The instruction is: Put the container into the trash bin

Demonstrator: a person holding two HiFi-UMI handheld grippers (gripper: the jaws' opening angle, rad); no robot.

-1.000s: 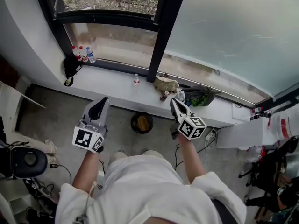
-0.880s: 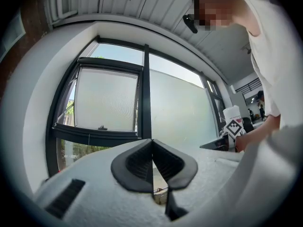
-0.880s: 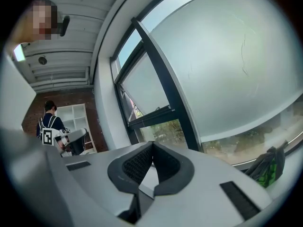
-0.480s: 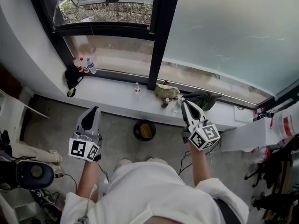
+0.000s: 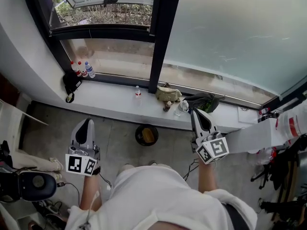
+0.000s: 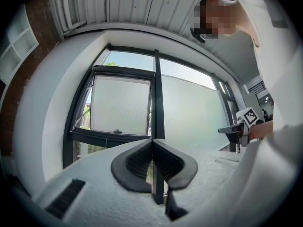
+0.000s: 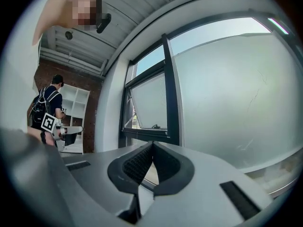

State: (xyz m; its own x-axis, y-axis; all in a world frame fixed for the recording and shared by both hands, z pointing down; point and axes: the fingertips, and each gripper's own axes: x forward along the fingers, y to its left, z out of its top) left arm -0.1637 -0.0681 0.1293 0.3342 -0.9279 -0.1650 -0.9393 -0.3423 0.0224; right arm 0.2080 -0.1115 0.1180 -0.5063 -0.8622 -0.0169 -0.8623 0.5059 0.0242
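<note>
On the floor below the window ledge (image 5: 110, 99) stands a round black trash bin (image 5: 139, 137), and a yellowish-brown item (image 5: 148, 135) lies inside it. My left gripper (image 5: 86, 122) hovers left of the bin, shut with nothing between its pads. My right gripper (image 5: 194, 112) is right of the bin, near the ledge, also shut and empty. In the left gripper view the left gripper (image 6: 152, 143) points at the window, with the right gripper (image 6: 236, 129) at the right edge. The right gripper (image 7: 152, 144) faces the window too, in its own view.
The ledge holds three bottles (image 5: 79, 69) and a black bag (image 5: 72, 82) at the left, a small bottle (image 5: 137, 92), a tan bag (image 5: 168, 94), a clear cup (image 5: 180, 108) and a dark bag (image 5: 204, 101). A white table (image 5: 249, 138) stands at right.
In the head view the left gripper has slid down and to the left, away from the bin. The right gripper has shifted right and rolled. Both stayed shut.
</note>
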